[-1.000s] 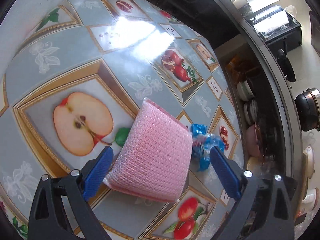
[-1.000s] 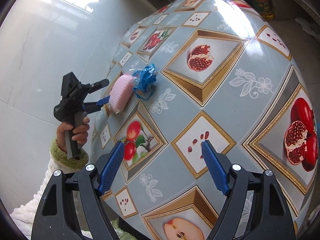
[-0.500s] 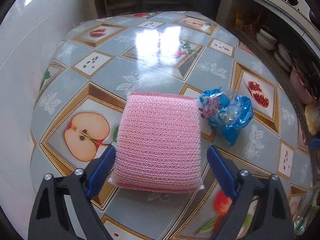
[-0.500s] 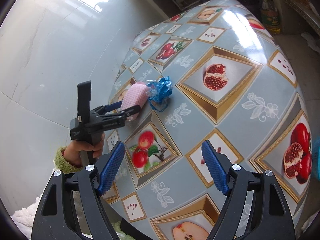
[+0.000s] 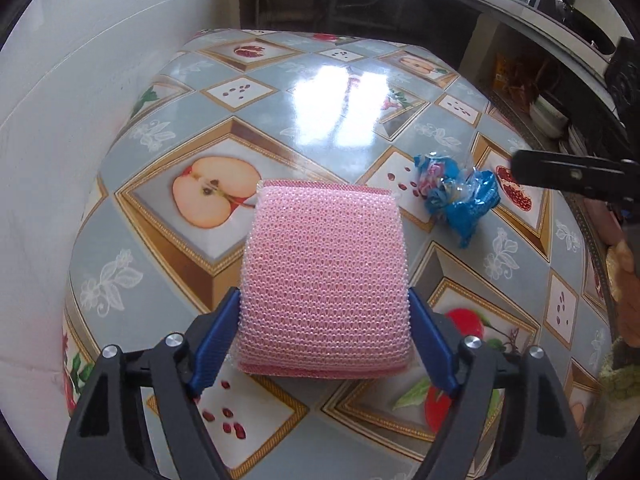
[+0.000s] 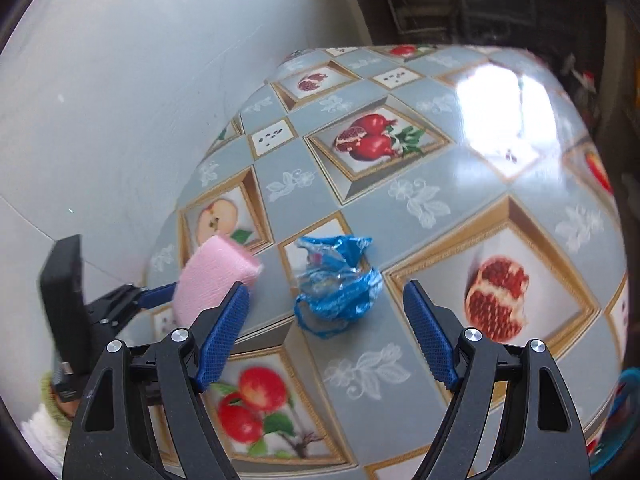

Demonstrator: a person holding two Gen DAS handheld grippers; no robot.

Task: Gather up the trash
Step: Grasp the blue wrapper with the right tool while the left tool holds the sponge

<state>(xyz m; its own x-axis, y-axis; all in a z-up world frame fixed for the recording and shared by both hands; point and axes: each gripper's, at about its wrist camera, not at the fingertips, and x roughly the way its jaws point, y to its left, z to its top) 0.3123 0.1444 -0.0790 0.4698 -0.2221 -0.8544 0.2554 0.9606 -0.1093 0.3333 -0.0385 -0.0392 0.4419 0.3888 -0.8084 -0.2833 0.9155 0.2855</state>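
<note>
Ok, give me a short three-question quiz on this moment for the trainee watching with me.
1. True or false: the right gripper is shut on the crumpled blue wrapper.
2. Which thing is nearest the blue wrapper? A) a cup B) a pink sponge C) a spoon
3. What is between the jaws of the left gripper?

Key:
1. False. Its jaws stand open, and the wrapper lies on the table ahead of them.
2. B.
3. The pink sponge. The jaws have just been closing, and their pads touch its sides.
</note>
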